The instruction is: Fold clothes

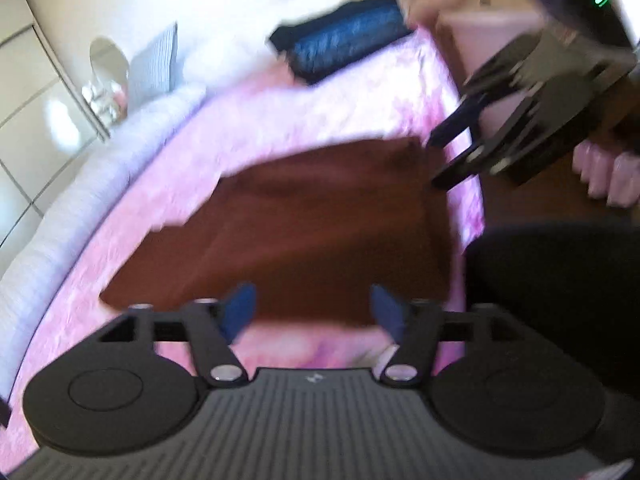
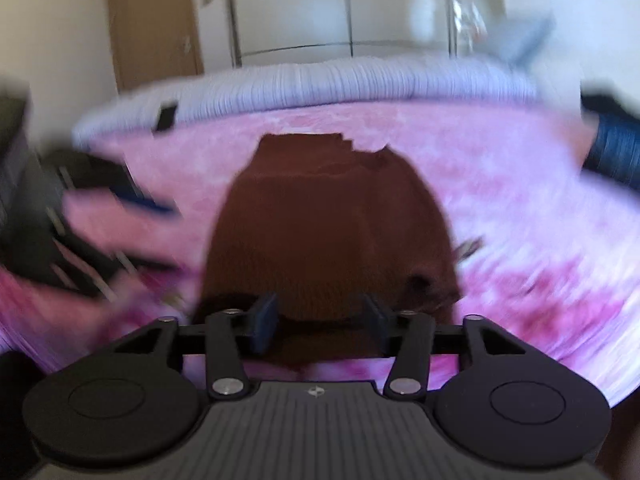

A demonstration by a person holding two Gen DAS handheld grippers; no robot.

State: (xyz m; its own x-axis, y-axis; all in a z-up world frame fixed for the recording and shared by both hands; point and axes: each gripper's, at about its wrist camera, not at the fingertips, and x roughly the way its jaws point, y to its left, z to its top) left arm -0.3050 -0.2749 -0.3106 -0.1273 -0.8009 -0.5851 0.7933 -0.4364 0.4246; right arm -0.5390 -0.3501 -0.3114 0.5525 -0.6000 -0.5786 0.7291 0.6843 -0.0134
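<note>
Brown garment (image 1: 304, 232): lying flat on pink bed cover (image 1: 248, 120). Left tongs (image 1: 312, 312), right tongs (image 2: 318, 320): both gaping, holding nothing. Risk: blurred, hasty approach pinching cover along with cloth.

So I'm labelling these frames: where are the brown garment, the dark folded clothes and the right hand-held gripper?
brown garment (image 1: 304, 232), left wrist view, middle of cloth.
dark folded clothes (image 1: 344, 42), left wrist view, top surface.
right hand-held gripper (image 2: 318, 322), right wrist view, between fingertips.

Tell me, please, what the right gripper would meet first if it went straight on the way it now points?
Most likely the brown garment: it lies spread on the pink blanket directly ahead of the open right gripper. Blur makes depth uncertain.
</note>
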